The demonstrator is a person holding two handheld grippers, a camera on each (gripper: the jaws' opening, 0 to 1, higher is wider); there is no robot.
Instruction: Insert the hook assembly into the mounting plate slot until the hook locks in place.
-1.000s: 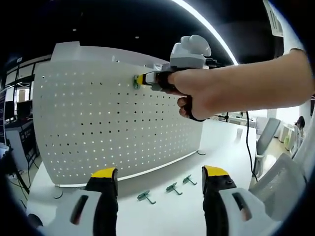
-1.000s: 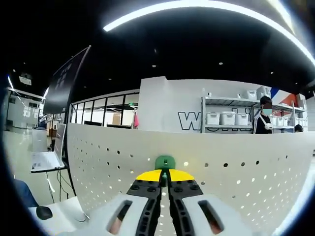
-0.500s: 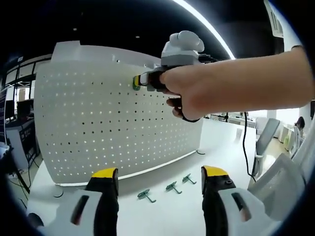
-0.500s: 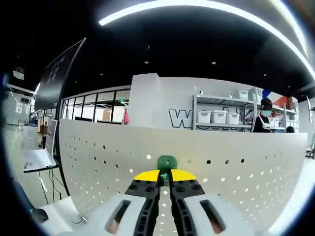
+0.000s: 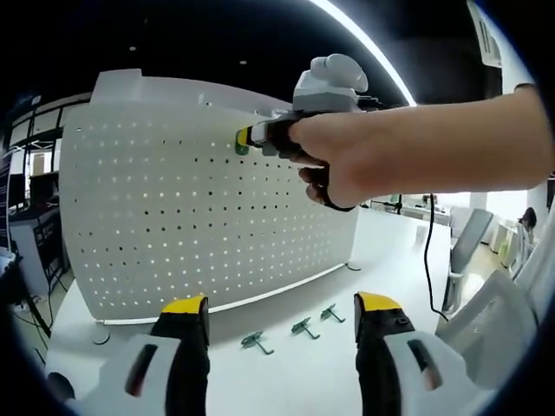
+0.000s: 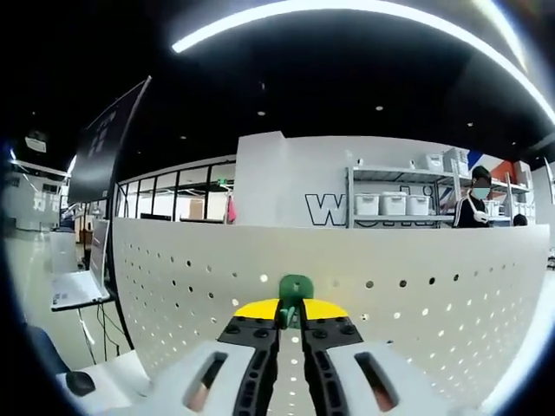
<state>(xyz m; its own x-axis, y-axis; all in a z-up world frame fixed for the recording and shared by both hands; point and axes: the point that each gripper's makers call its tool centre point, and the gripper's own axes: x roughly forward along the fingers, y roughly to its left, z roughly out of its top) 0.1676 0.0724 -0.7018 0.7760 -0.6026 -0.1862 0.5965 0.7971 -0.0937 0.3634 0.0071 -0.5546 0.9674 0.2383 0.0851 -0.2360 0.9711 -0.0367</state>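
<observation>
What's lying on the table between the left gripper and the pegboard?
Three spare green hooks on the white table, between the left gripper and pegboard, in the left gripper view.

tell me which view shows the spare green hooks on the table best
The left gripper view: three spare green hooks lie in a row on the white table before the pegboard. The right gripper view looks at the pegboard's upper part and one green hook in its shut fingers.

Right gripper view: large dark outlined letter "W" on the white back wall (image 6: 286, 178), rest of the word cut off behind the shelving rack (image 6: 395, 204). No other lettering legible in either view.
</observation>
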